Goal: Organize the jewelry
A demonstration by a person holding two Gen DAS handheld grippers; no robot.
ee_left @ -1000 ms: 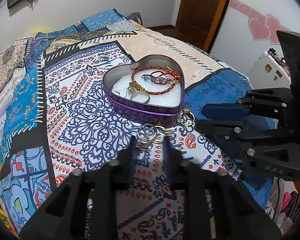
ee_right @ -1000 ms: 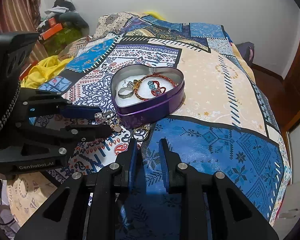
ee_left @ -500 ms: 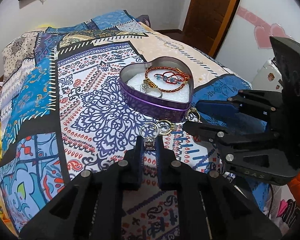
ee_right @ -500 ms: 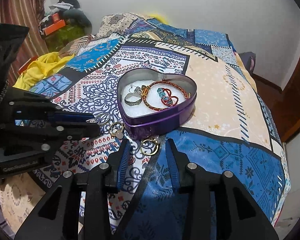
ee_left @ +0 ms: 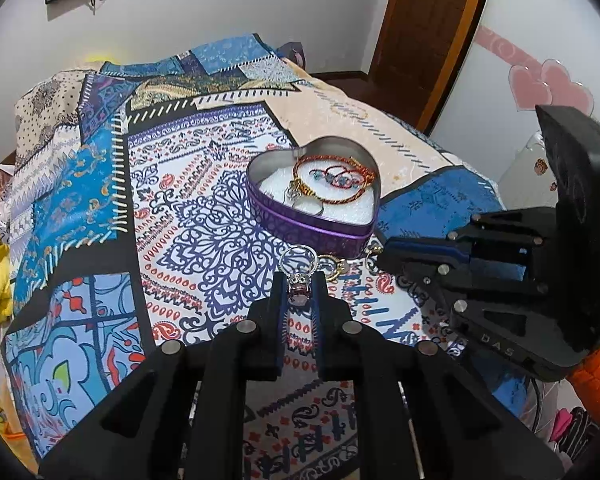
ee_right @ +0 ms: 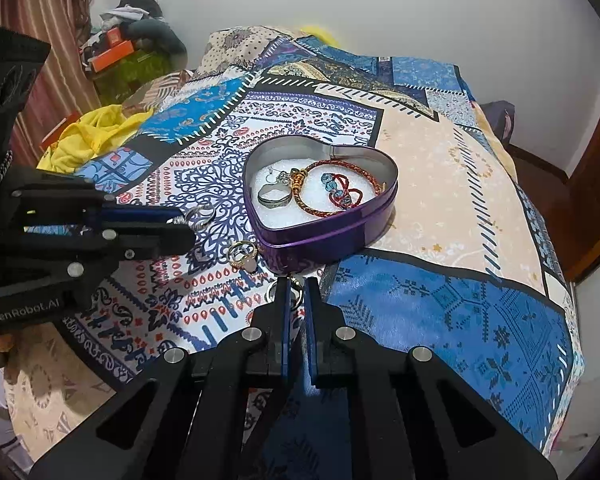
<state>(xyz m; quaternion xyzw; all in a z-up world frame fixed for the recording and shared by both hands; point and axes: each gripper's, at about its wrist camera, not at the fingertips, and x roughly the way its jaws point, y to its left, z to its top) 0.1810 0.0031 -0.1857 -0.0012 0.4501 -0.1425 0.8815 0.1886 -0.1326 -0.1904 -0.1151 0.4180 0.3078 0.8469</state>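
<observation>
A purple heart-shaped tin (ee_left: 320,228) (ee_right: 332,236) lies on the patterned bedspread with a red-gold bracelet (ee_right: 336,188), a red beaded piece and a silver ring (ee_right: 274,198) inside. My left gripper (ee_left: 299,280) is shut on a silver ring with a stone (ee_left: 299,290), lifted just above the bedspread in front of the tin; it also shows in the right wrist view (ee_right: 196,216). My right gripper (ee_right: 296,284) is closed on a ring (ee_right: 296,294) lying at the tin's near edge. A gold ring (ee_right: 242,254) lies on the bedspread between them.
The patchwork bedspread (ee_left: 204,208) covers the bed. Yellow cloth (ee_right: 88,136) and clutter lie at the bed's far left. A wooden door (ee_left: 424,20) and a white cabinet with pink hearts (ee_left: 540,84) stand to the right.
My left gripper closed on the silver stone ring and lifted it. My right gripper opened, moved forward to the ring by the tin, and closed on it.
</observation>
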